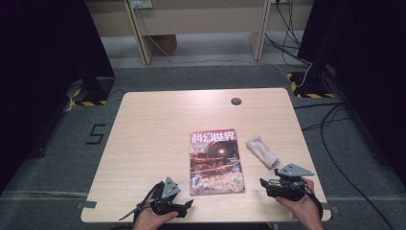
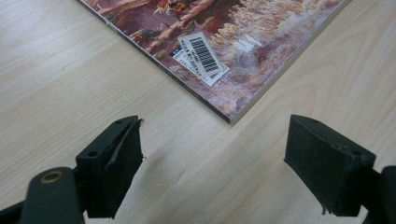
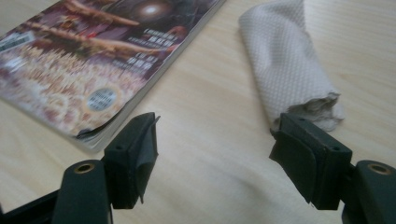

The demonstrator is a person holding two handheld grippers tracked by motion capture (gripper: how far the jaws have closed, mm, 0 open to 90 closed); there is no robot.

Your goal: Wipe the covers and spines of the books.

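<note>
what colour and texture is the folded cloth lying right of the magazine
The folded cloth is beige with a fine dotted weave, clearest in the right gripper view.

the magazine (image 1: 216, 162) lies mid-table (image 1: 153, 143), the rolled cloth (image 1: 262, 152) just right of it.

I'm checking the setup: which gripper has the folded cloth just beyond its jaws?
The right gripper: the cloth lies past one open jaw. The left gripper faces the magazine corner.

Dark grommet (image 1: 236, 101) near the wooden table's (image 1: 153, 120) far edge; a floor mark (image 1: 95, 133), perhaps a 5, alongside
</note>
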